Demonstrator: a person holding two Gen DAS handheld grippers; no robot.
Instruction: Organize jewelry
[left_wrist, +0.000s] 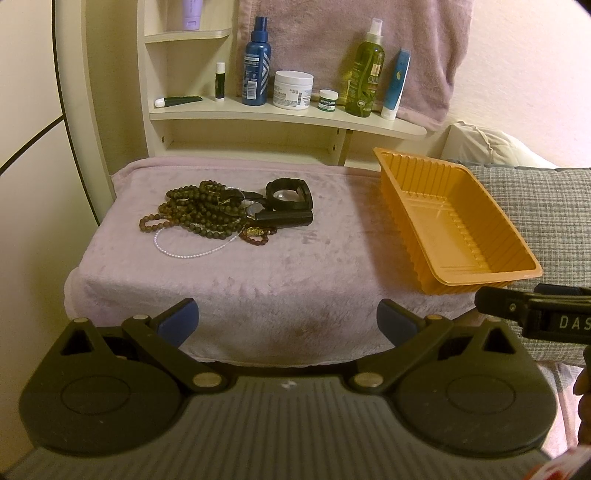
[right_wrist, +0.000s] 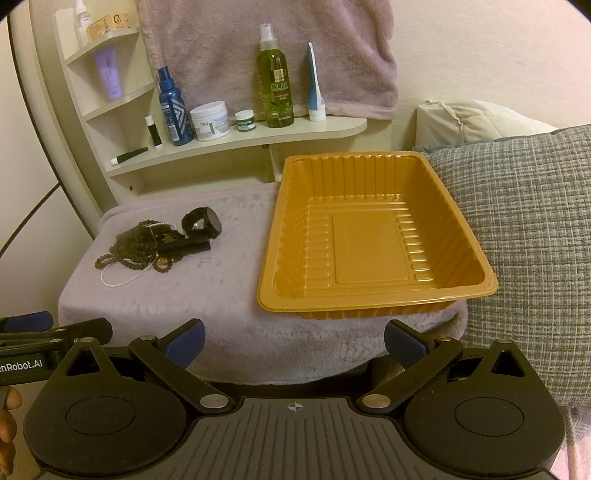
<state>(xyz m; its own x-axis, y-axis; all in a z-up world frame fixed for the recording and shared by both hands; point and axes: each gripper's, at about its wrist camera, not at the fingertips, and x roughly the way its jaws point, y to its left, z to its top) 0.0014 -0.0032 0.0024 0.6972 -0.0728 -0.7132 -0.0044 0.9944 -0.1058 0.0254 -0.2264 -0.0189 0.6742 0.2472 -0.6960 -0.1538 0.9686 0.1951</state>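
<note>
A tangled pile of dark bead necklaces (left_wrist: 201, 210) (right_wrist: 136, 240) lies on the pink towel-covered stand, with a thin white pearl strand (left_wrist: 192, 253) (right_wrist: 118, 278) and a small red-brown bead bracelet (left_wrist: 258, 236) at its front. Black watches (left_wrist: 288, 205) (right_wrist: 201, 223) rest against the pile's right side. An empty orange plastic tray (left_wrist: 491, 273) (right_wrist: 266, 291) sits to the right. My left gripper (left_wrist: 288, 321) is open before the stand's front edge, nothing between its fingers. My right gripper (right_wrist: 293, 341) is open in front of the tray, holding nothing.
A cream shelf (left_wrist: 280, 116) behind the stand carries bottles, jars and tubes. A pink towel (right_wrist: 258, 44) hangs on the wall. A grey woven cushion (right_wrist: 528, 236) presses against the tray's right side. A hand shows at each view's lower edge.
</note>
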